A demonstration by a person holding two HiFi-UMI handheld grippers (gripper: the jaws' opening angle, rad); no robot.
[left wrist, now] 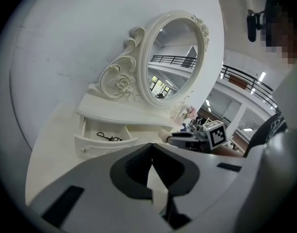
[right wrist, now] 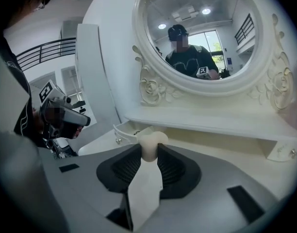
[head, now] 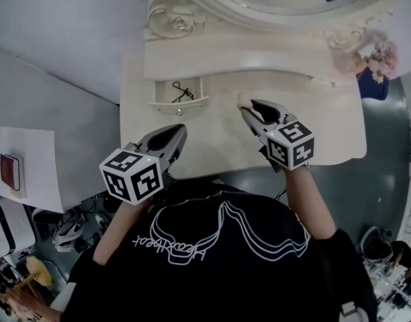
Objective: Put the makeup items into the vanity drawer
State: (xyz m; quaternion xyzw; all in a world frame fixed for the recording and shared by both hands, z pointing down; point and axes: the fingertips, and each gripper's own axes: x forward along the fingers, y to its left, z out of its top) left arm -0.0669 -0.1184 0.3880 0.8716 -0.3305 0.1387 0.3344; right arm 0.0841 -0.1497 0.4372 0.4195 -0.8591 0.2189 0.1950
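Nearest me, at the near edge of the table [head: 212, 146], the left gripper [head: 177, 133] hangs w/ its jaws clenched together, nothing between them. A bit farther and to the right, the right gripper [right wrist: 149, 153] is clamped on a small cream sponge [right wrist: 151, 141]. The pads pinch its narrower lower part and the rounded head pokes out past the tips. It's off the tabletop, held above it, right of the drawer [head: 179, 104].

My read: the sponge is v. light and squashy, prob. a bit springy, so too hard a squeeze could make it pop out sideways. The waist is the sensible spot to grip, approx. where I have it. Not fragile, so a short drop should do no harm.

Farther left, the drawer stands open w/ a black wire tool [head: 182, 91] inside and room beside it. The mirror [head: 212, 2] is at the far back.
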